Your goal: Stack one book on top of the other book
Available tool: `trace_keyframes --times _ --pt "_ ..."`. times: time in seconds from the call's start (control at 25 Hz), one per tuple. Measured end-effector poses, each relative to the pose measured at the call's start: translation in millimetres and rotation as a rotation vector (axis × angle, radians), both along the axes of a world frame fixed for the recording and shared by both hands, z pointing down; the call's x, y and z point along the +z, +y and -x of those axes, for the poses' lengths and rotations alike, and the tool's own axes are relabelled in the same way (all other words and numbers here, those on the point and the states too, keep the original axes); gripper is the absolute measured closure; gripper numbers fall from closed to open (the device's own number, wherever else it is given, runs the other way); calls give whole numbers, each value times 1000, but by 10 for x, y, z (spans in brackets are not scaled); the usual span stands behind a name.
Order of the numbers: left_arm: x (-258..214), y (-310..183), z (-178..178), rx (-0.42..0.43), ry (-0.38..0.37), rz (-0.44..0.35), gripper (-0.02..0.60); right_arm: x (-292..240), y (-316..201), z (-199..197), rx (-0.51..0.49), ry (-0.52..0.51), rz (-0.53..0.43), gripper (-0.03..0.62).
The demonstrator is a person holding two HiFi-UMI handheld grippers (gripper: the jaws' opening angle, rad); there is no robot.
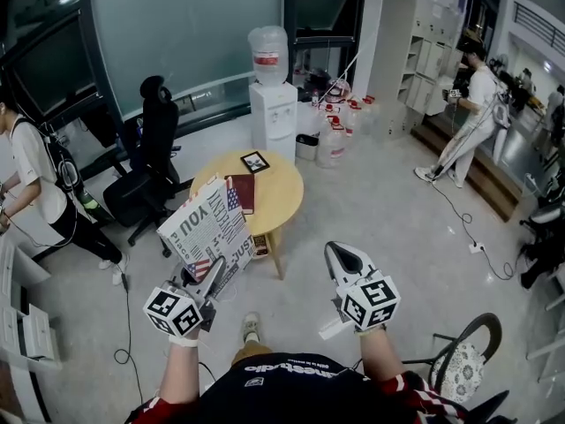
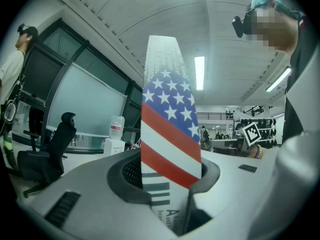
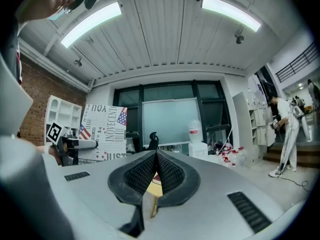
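"Up in the air was where the flag-printed book (image 1: 205,228) hung, then, and not on the other one?"

"Yes. It stood tilted on edge, with its lower part pinched between the jaws of the left gripper (image 1: 212,276). It was near the table's front but, as far as could be seen, not resting on it. The dark red book (image 1: 241,193) lay flat on the round table (image 1: 287,193) with nothing on top of it."

"So how far had the person got?"

"By the look of it the pick-up was done. Carrying it over the red book, laying it flat and letting go were all left."

"And the right gripper (image 1: 346,259)?"

"Its jaws were pressed together at the tips, with nothing between them, beside the left one. A small framed picture (image 1: 254,161) sat farther back on the table, and a water dispenser (image 1: 272,104) stood beyond."
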State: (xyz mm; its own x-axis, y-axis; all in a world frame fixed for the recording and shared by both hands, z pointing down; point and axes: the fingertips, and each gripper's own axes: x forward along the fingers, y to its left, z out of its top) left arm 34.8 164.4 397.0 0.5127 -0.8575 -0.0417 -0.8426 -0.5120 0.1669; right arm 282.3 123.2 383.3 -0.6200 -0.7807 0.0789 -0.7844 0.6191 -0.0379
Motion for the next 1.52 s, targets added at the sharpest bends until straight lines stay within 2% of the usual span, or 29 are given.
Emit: trace_keyframes --times 0.28,0.72,0.96,1.16,1.52 --pt "-64 -352 189 1 27 24 422 -90 -331 230 -36 8 15 565" --pt "-30 -1007 367 21 4 57 422 -57 -921 514 -59 20 48 565" --pt "210 -1289 496 43 -8 83 422 122 -1239 587 -21 2 50 565" --pt "371 -1742 635 60 -12 85 422 313 -1638 707 3 1 51 565" --pt "194 -2674 881 114 -11 115 422 -56 -2534 987 55 6 46 565"
